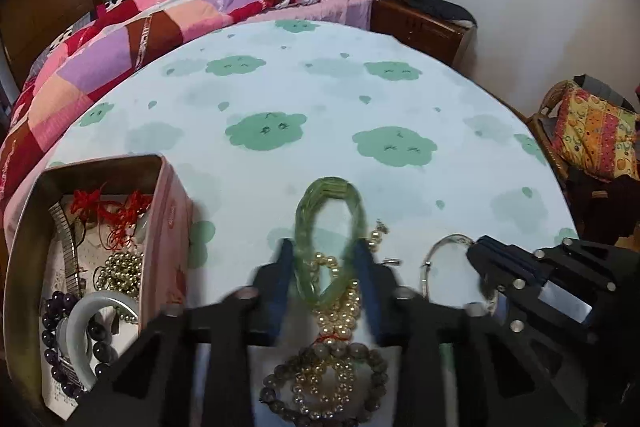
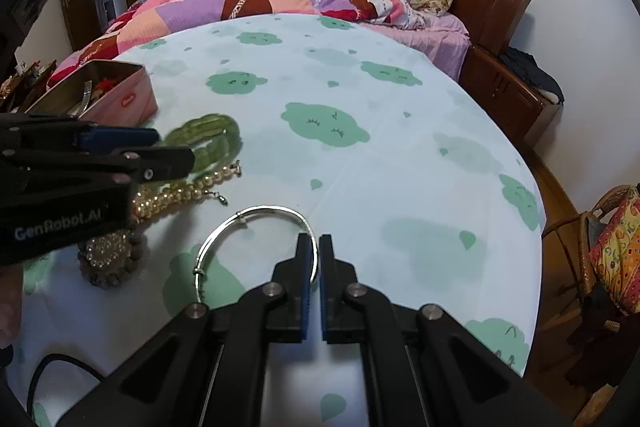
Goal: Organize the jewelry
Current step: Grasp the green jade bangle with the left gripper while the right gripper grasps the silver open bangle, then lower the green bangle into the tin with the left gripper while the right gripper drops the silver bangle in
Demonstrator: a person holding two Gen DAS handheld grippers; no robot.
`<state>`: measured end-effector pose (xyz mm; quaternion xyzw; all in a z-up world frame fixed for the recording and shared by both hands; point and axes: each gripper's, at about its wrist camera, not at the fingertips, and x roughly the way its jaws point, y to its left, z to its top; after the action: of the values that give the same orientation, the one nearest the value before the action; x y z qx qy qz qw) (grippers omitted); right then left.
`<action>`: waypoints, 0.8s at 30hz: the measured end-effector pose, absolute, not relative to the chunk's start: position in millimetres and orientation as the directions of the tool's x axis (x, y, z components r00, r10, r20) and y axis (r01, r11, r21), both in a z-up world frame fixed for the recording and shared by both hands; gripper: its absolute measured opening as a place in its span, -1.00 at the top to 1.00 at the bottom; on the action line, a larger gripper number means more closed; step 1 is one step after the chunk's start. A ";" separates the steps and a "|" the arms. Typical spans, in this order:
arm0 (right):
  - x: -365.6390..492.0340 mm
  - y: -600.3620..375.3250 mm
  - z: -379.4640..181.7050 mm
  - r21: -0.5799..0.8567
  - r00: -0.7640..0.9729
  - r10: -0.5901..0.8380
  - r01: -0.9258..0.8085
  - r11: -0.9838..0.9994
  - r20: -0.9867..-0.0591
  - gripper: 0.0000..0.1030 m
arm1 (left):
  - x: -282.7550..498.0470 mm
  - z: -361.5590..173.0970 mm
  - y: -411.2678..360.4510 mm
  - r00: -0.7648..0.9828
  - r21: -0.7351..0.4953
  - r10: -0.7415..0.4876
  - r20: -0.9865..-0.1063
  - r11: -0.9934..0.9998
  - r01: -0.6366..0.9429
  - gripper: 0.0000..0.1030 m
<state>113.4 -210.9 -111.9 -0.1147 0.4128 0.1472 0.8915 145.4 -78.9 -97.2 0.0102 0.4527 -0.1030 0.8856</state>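
Tin box [image 1: 168,223], desk's left edge: already holds beads, red cords, a pale bangle. Left gripper [image 1: 324,259]: fingers closed on the green bracelet [image 1: 330,223]. Right gripper [image 2: 316,255]: fingers clamped on the silver bangle [image 2: 248,223]. Pearl strand [image 1: 340,291], bead bracelet [image 1: 320,387]: unsorted on desk [image 1: 360,99].

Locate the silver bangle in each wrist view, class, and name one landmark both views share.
Left wrist view: silver bangle lower right, beside the right gripper.
Right wrist view: silver bangle lower centre, in that gripper's jaws.
Shared landmark: green bracelet.
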 end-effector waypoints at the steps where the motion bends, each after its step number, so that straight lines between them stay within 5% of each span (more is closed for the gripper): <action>1: 113.6 -211.5 -111.8 -0.083 0.616 0.168 -0.357 0.930 -0.770 0.92 | 143.2 -96.0 -81.1 0.573 -0.058 -0.163 -0.803 0.979 0.197 0.76; 24: 108.7 -225.1 -103.5 0.067 0.603 0.286 -0.359 0.931 -0.744 0.91 | 79.2 -21.3 -51.5 0.749 -0.075 -0.170 -0.640 0.984 0.160 0.77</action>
<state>108.7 -225.1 -103.5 -0.0447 0.4072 0.1802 0.8943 79.2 -51.5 -21.3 -0.0078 0.3431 -0.0882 0.9351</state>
